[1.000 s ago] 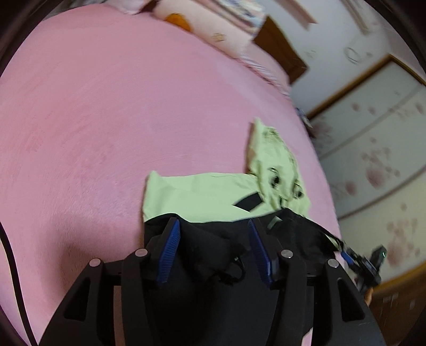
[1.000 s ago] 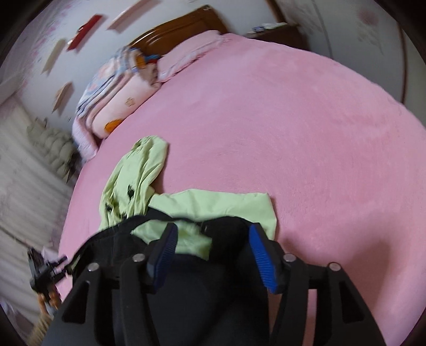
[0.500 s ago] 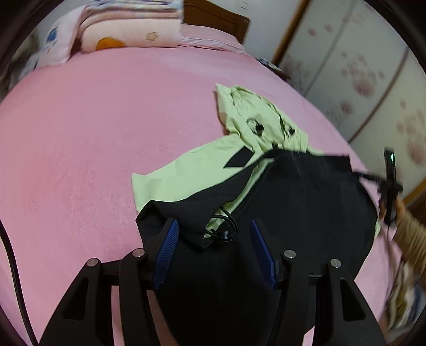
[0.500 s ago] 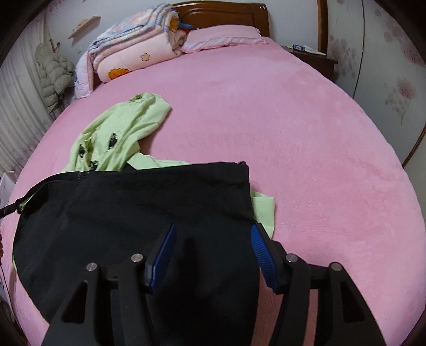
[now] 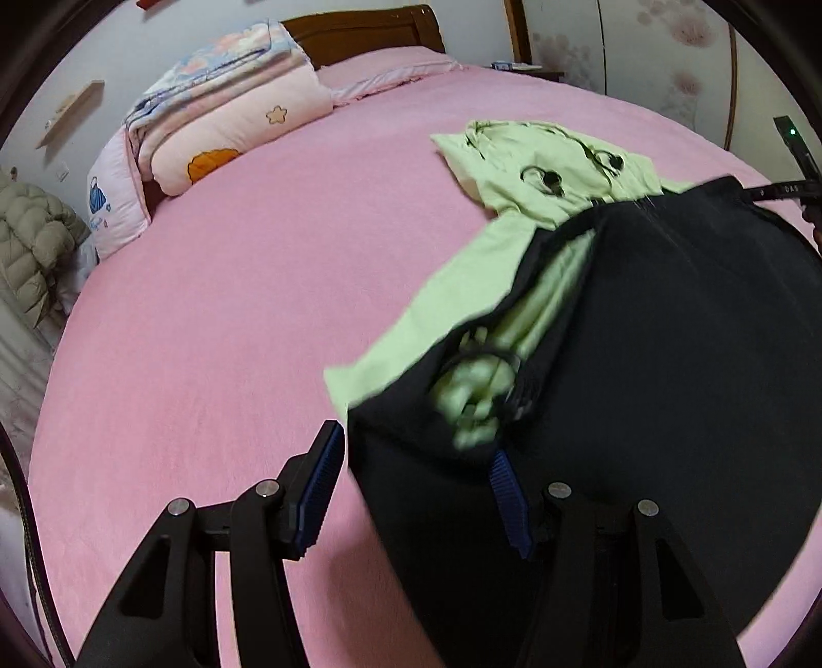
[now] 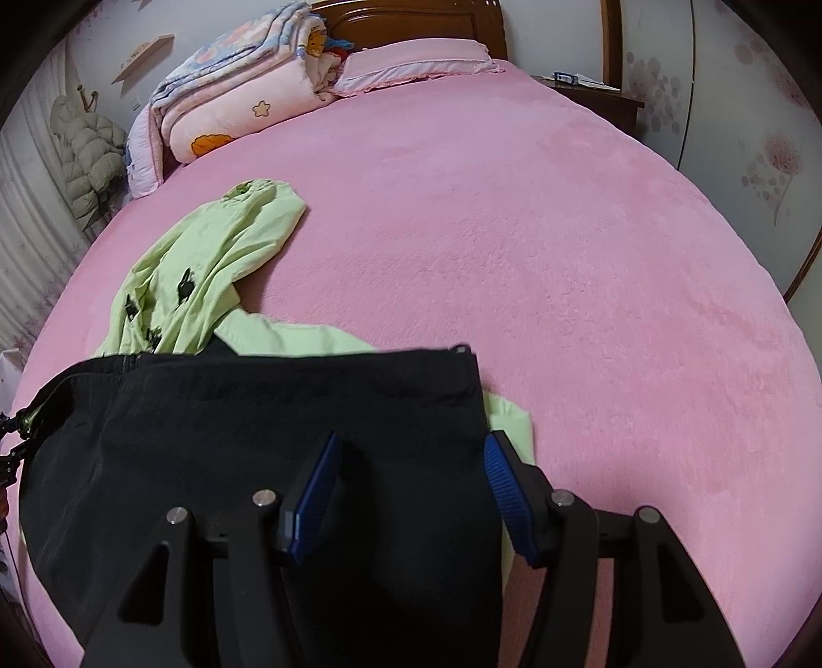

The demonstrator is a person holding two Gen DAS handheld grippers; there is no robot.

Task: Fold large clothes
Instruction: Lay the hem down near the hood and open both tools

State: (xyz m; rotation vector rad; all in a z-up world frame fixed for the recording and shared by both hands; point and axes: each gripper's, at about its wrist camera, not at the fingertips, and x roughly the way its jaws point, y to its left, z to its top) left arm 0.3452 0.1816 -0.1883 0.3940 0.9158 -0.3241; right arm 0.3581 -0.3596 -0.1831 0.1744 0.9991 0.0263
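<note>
A black garment (image 5: pixel 668 334) lies spread on the pink bed (image 5: pixel 231 308), covering the lower part of a light green garment (image 5: pixel 539 169). My left gripper (image 5: pixel 413 447) is open at the black garment's near left corner. The cloth drapes over its right finger, and bare bed shows beside its left pad (image 5: pixel 321 478). My right gripper (image 6: pixel 411 442) is open over the black garment (image 6: pixel 231 437) near its right edge, with cloth filling the gap under the pads. The green garment (image 6: pixel 205 272) sticks out at the far left, and a strip shows by the right finger.
Folded quilts and pillows (image 6: pixel 241 103) are stacked at the wooden headboard (image 6: pixel 411 20). A padded jacket (image 6: pixel 92 154) hangs at the left wall. A nightstand (image 6: pixel 591 92) stands at the far right. Wide pink bed (image 6: pixel 565 257) stretches beyond the garments.
Both views have rolled upright. The black garment, bunched between the fingers a second ago, now lies spread flat over the green one. In the left view it has shifted right.
</note>
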